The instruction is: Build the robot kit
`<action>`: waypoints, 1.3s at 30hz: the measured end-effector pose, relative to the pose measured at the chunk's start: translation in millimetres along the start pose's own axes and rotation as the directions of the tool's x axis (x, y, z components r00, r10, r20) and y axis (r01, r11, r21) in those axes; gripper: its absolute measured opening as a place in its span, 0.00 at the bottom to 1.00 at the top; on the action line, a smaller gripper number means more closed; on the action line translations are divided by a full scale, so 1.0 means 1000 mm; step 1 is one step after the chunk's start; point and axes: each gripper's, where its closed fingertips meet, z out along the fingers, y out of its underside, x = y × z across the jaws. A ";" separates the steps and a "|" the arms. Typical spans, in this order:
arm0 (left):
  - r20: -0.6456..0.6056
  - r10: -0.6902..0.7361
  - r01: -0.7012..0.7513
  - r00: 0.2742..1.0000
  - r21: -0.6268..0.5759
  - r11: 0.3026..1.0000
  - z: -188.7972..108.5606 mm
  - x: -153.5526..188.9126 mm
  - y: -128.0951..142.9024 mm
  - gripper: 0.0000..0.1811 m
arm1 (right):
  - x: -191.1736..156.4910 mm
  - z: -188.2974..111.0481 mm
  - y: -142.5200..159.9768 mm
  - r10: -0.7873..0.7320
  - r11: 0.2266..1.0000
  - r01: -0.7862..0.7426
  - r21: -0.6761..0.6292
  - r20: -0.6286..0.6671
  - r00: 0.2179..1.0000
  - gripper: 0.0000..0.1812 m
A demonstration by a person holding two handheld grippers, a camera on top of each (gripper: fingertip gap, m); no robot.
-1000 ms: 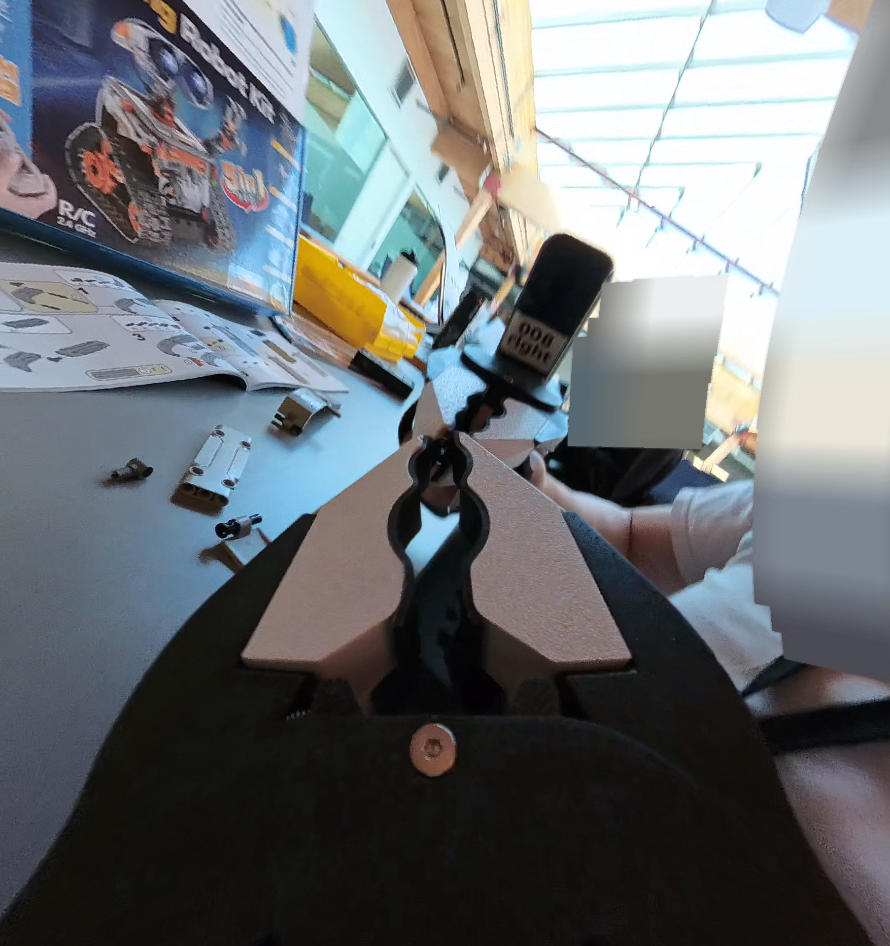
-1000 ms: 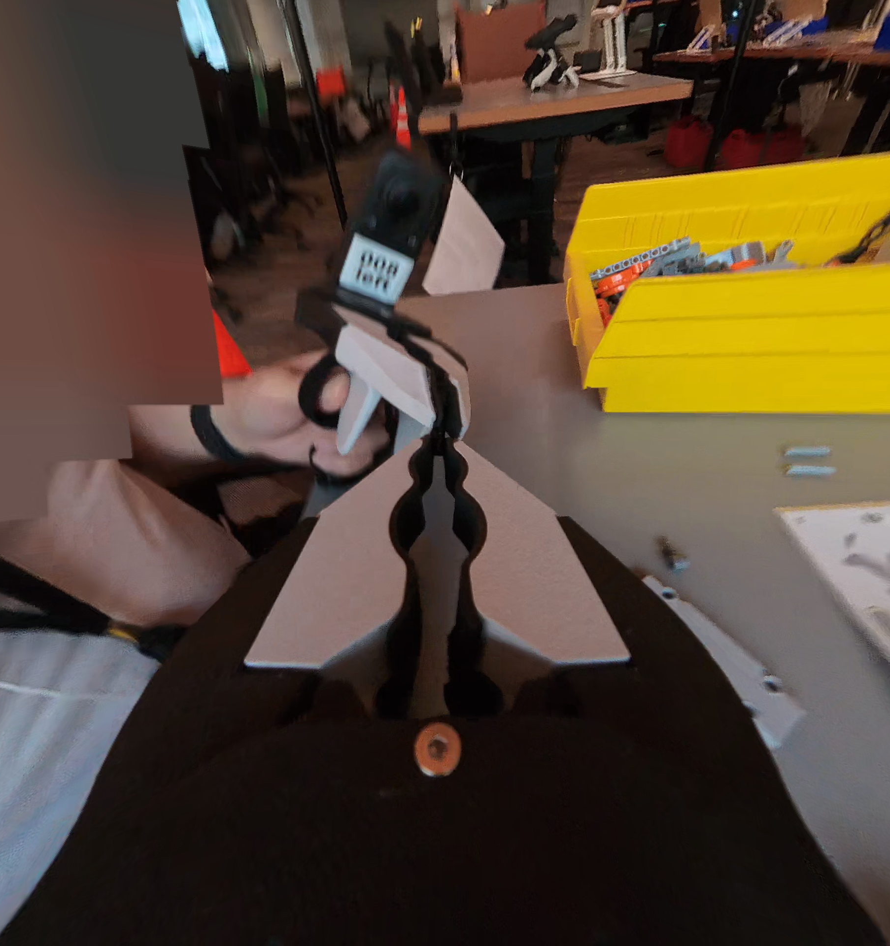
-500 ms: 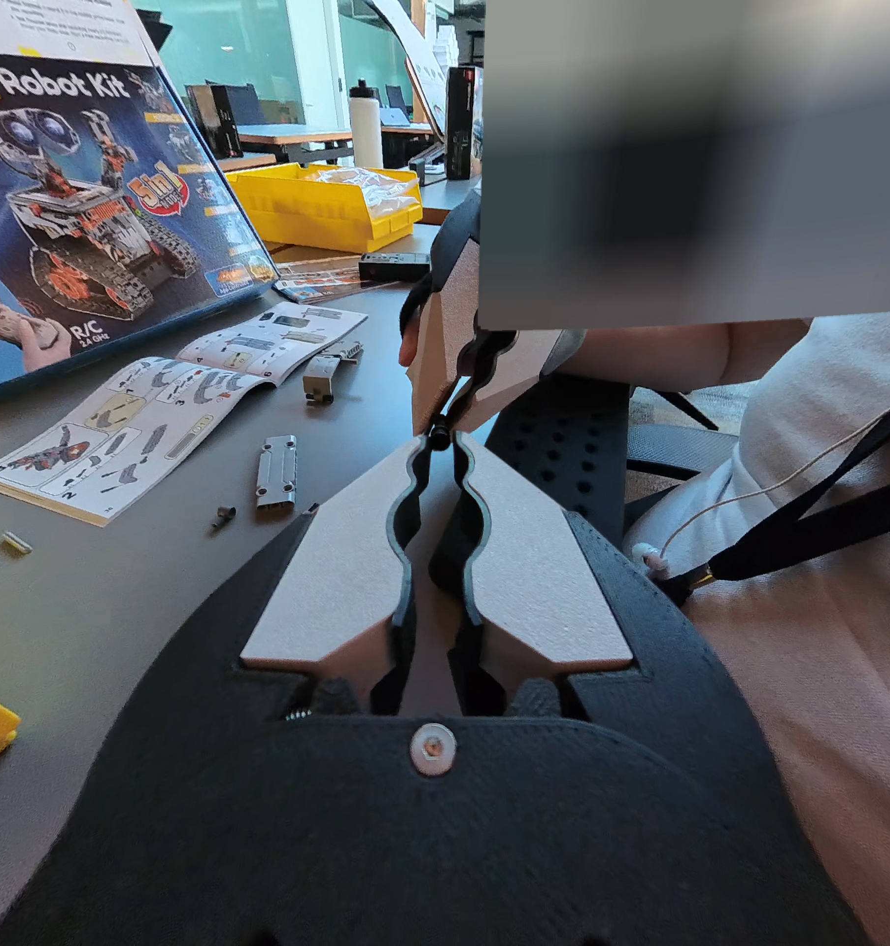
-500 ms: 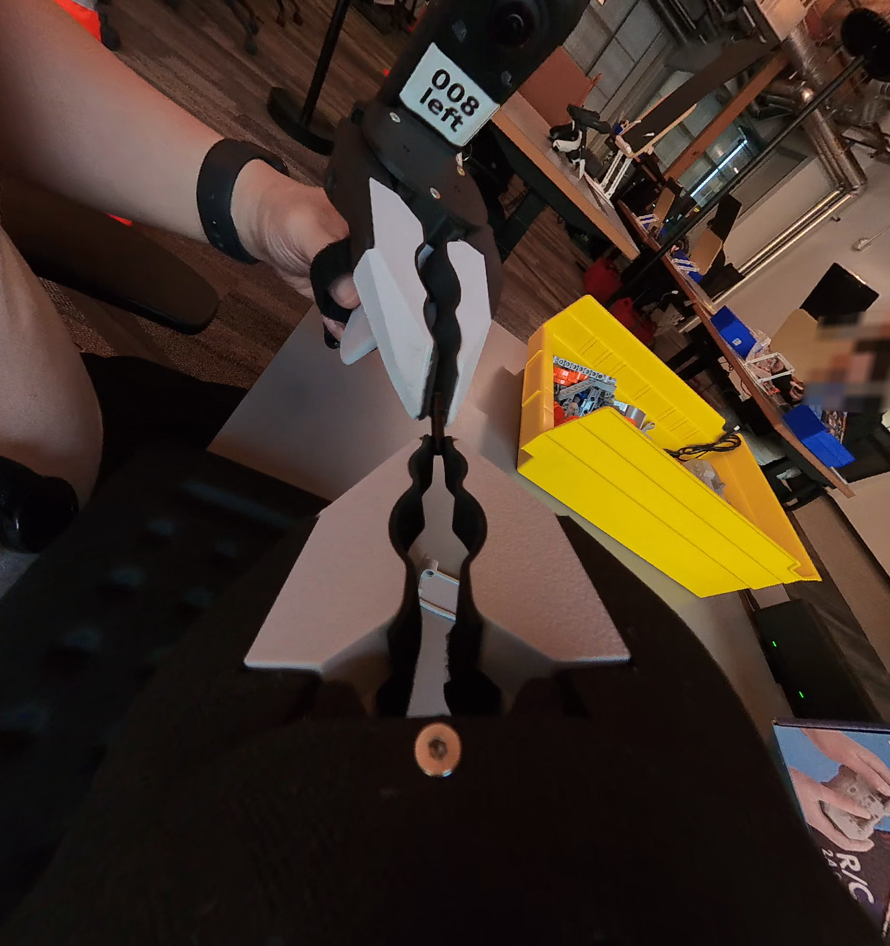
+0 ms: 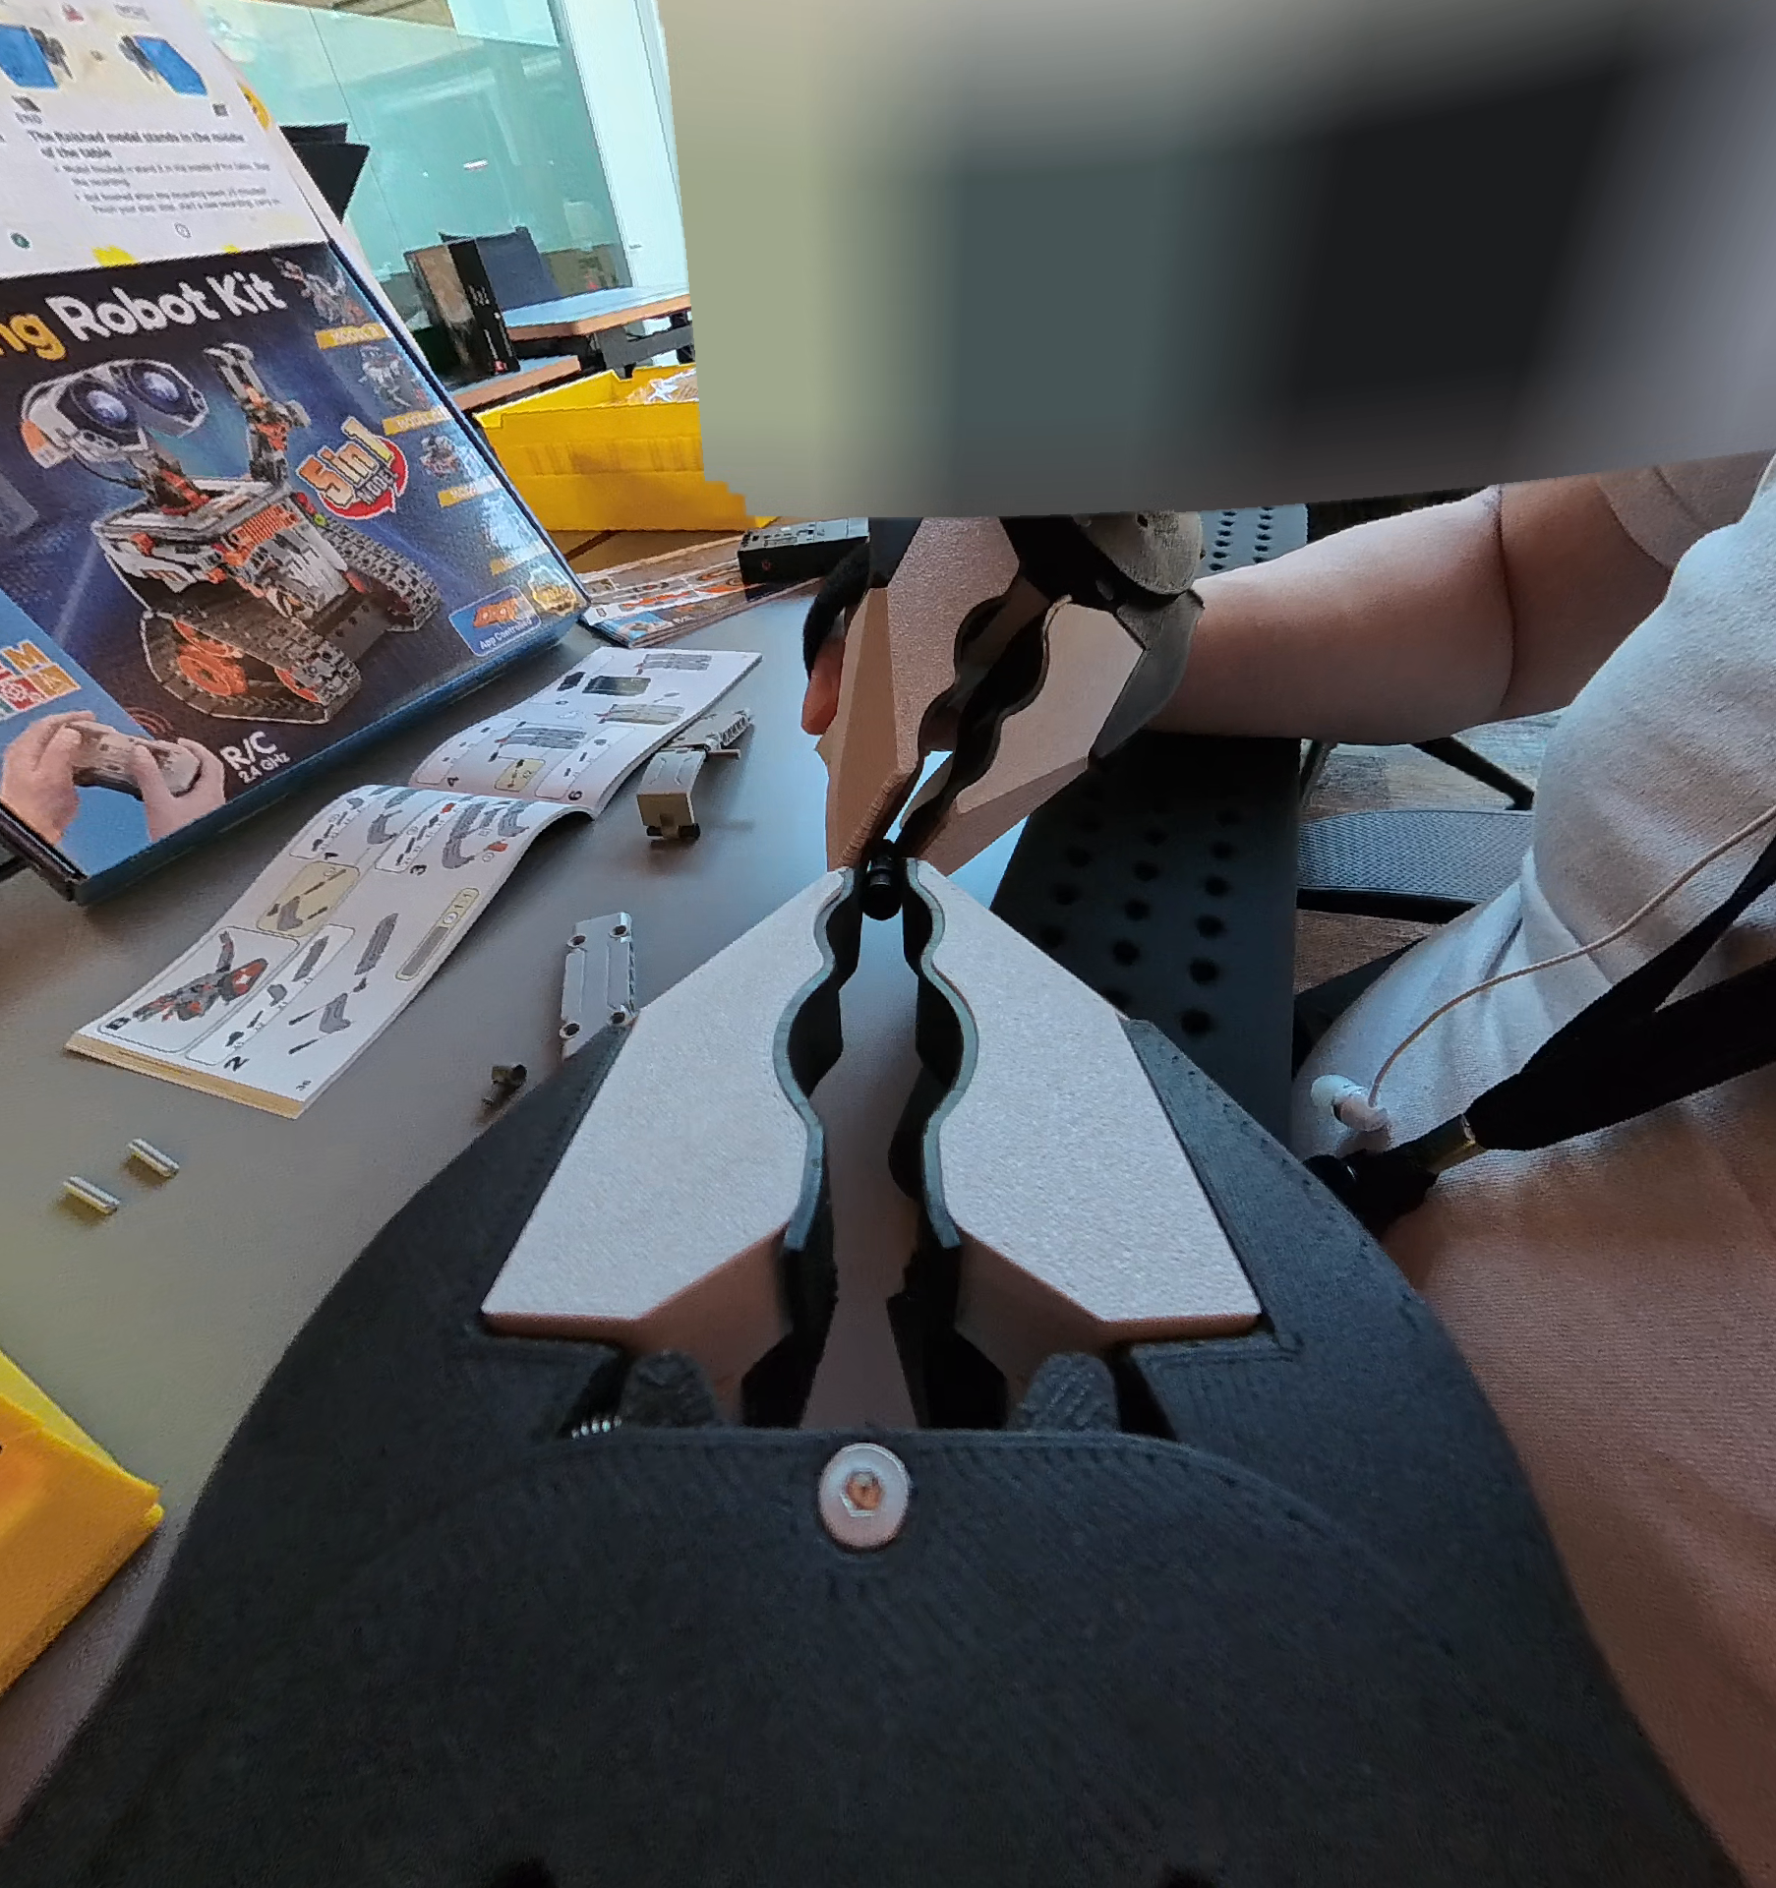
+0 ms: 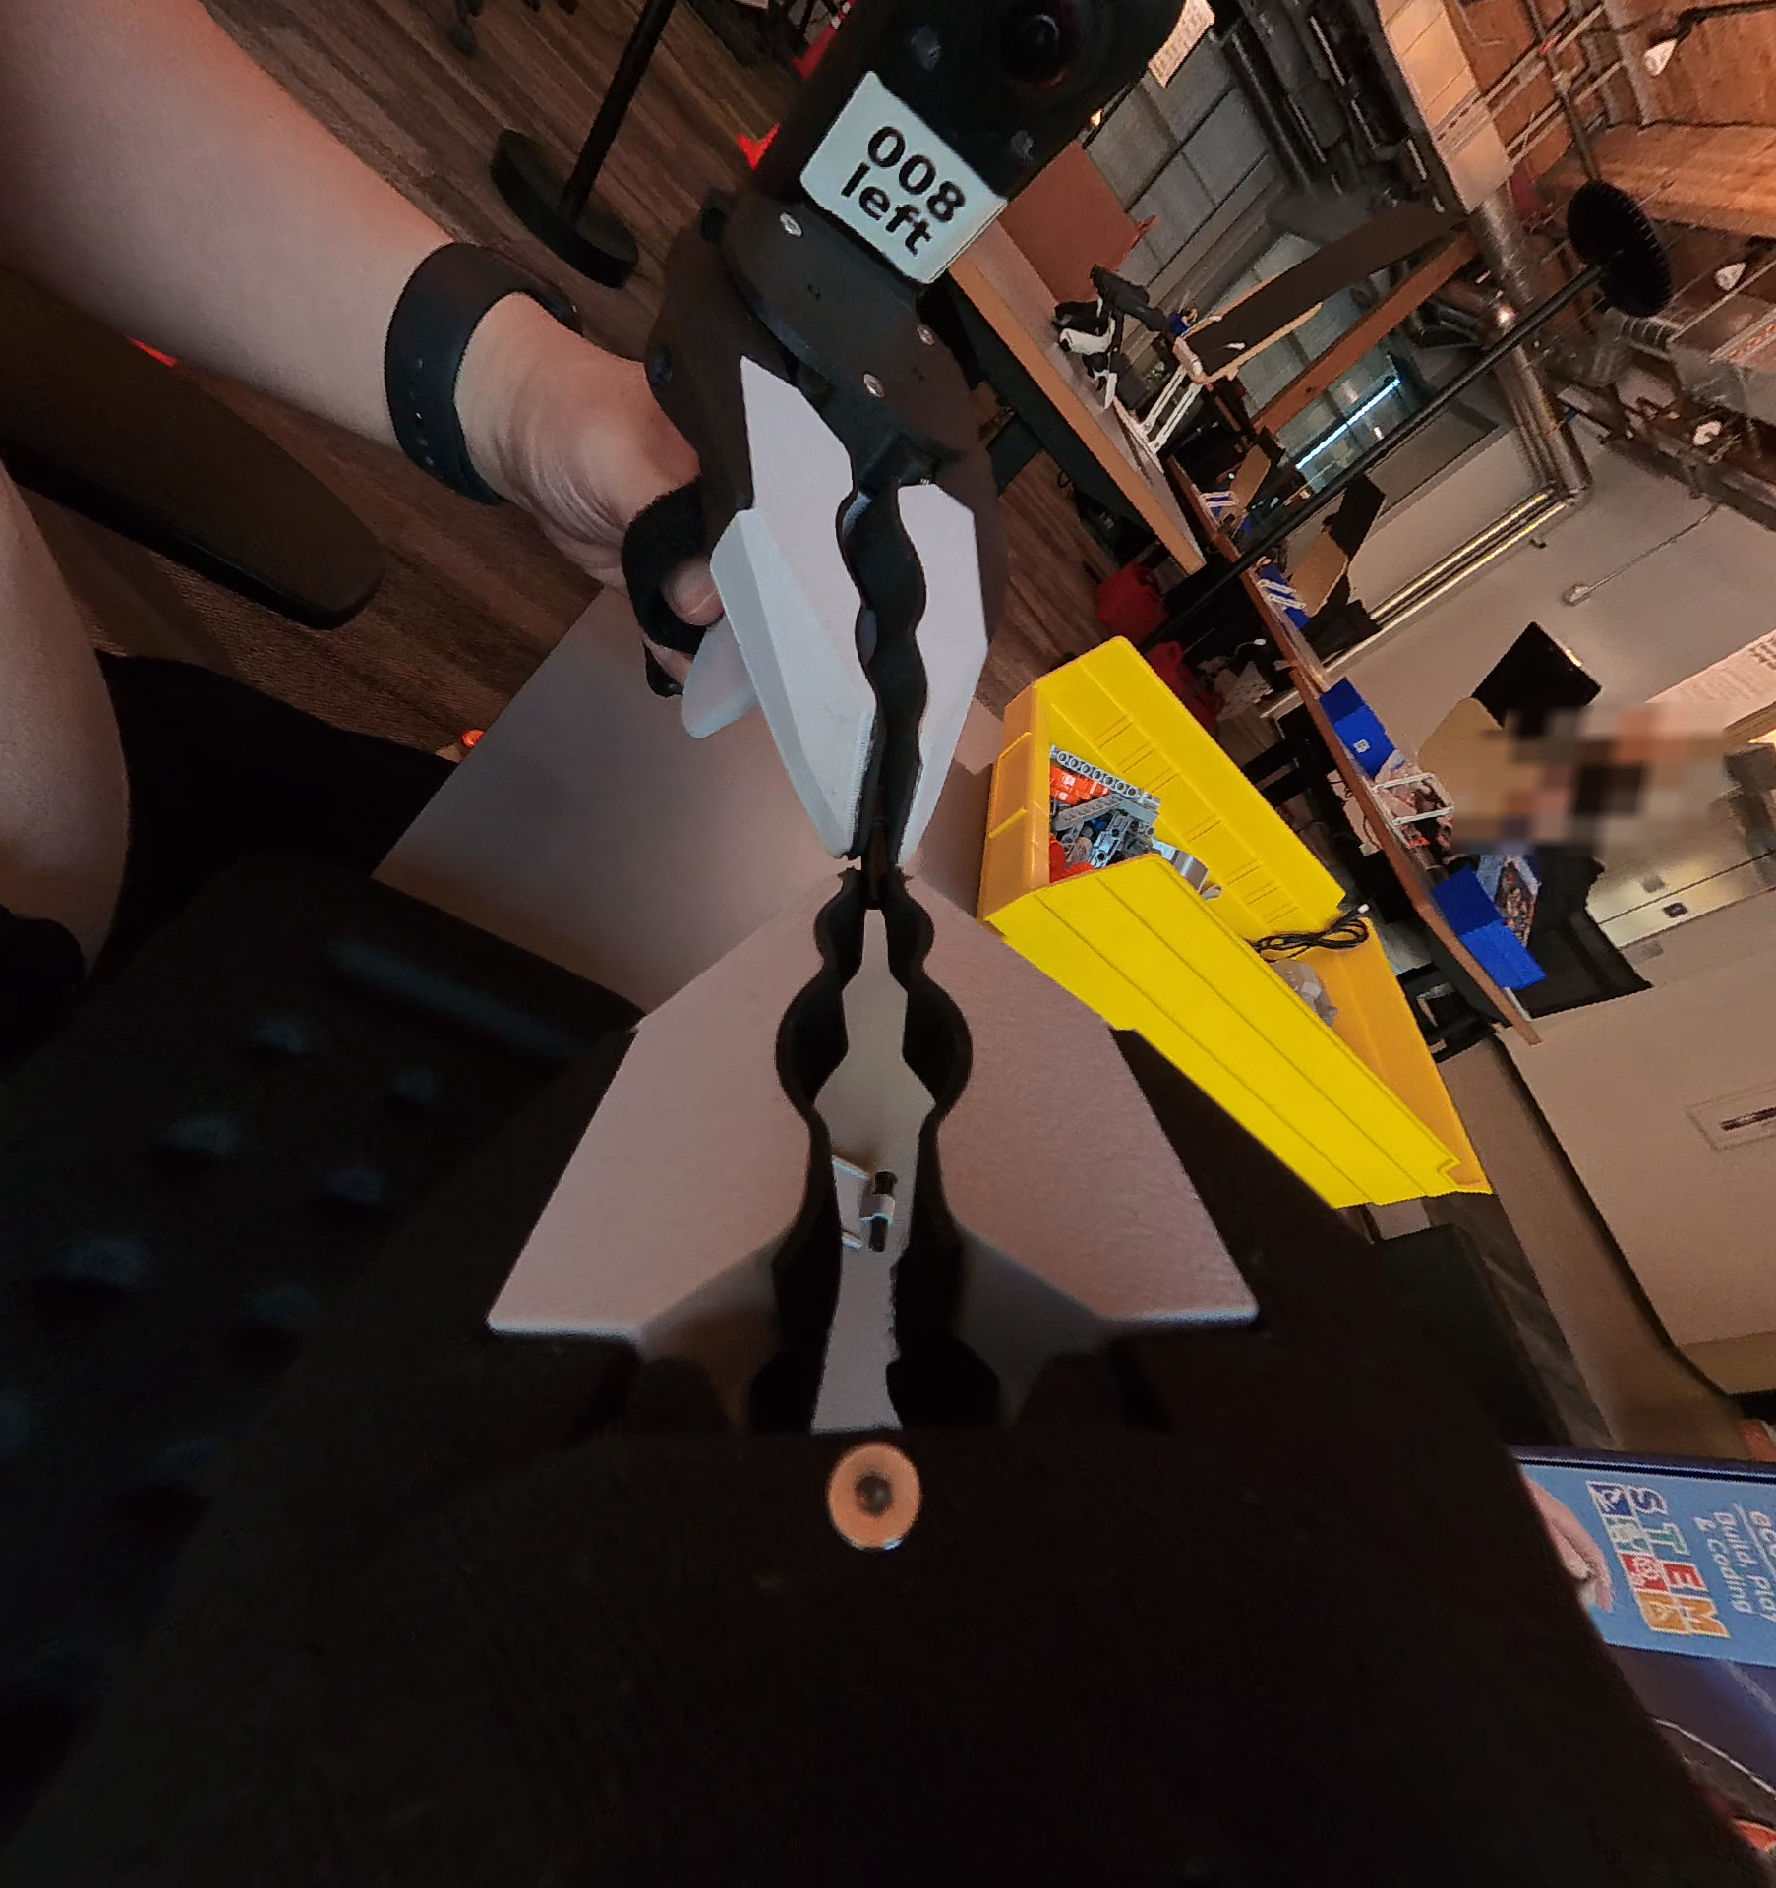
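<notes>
My left gripper (image 5: 879,881) and my right gripper (image 6: 874,887) meet tip to tip in the air beside the grey table's (image 5: 199,1257) near edge. A small black pin (image 5: 879,887) sits between the left fingertips. The right gripper (image 5: 892,833) comes down onto the same pin from above, jaws nearly closed. In the right wrist view the pin (image 6: 874,868) is a thin dark sliver running from my tips into the left gripper (image 6: 869,840). A hand holds each gripper.
A blue kit box (image 5: 199,531) stands at the back left, an open instruction booklet (image 5: 404,879) before it. Loose on the table: a grey plate (image 5: 598,971), a grey part (image 5: 674,787), a small dark pin (image 5: 504,1078), two light pegs (image 5: 123,1175). A yellow bin (image 6: 1221,1001) holds parts. Both grippers' tips are close together, under 4 cm apart.
Both grippers have swung and rolled together while staying tip to tip. The left view tipped down from the ceiling to level over the table.
</notes>
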 end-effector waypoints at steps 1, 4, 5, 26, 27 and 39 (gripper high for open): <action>0.003 0.009 -0.009 1.000 0.000 1.000 0.000 0.000 0.000 0.03 | 0.000 0.000 0.000 -0.010 1.000 0.010 0.000 -0.006 1.000 0.01; 0.017 0.044 -0.044 0.999 -0.009 0.999 0.000 0.000 0.000 0.03 | 0.000 0.001 0.000 -0.036 0.999 0.036 -0.007 -0.019 0.999 0.01; 0.024 0.057 -0.057 0.998 -0.013 0.998 -0.001 0.000 0.000 0.03 | 0.000 0.001 0.000 -0.043 0.999 0.043 -0.009 -0.022 0.999 0.01; 0.182 -0.065 0.072 0.981 -0.032 0.997 -0.039 -0.034 0.022 0.03 | -0.017 0.014 0.100 0.498 0.833 -0.452 -0.320 0.075 0.864 0.17; 0.179 -0.070 0.076 0.981 -0.029 0.997 -0.039 -0.033 0.023 0.03 | -0.018 0.015 0.104 0.501 0.823 -0.448 -0.349 0.073 0.863 0.17; 0.155 -0.107 0.114 0.982 -0.035 0.993 -0.037 -0.034 0.031 0.02 | -0.021 0.020 0.106 0.512 0.810 -0.451 -0.374 0.077 0.856 0.07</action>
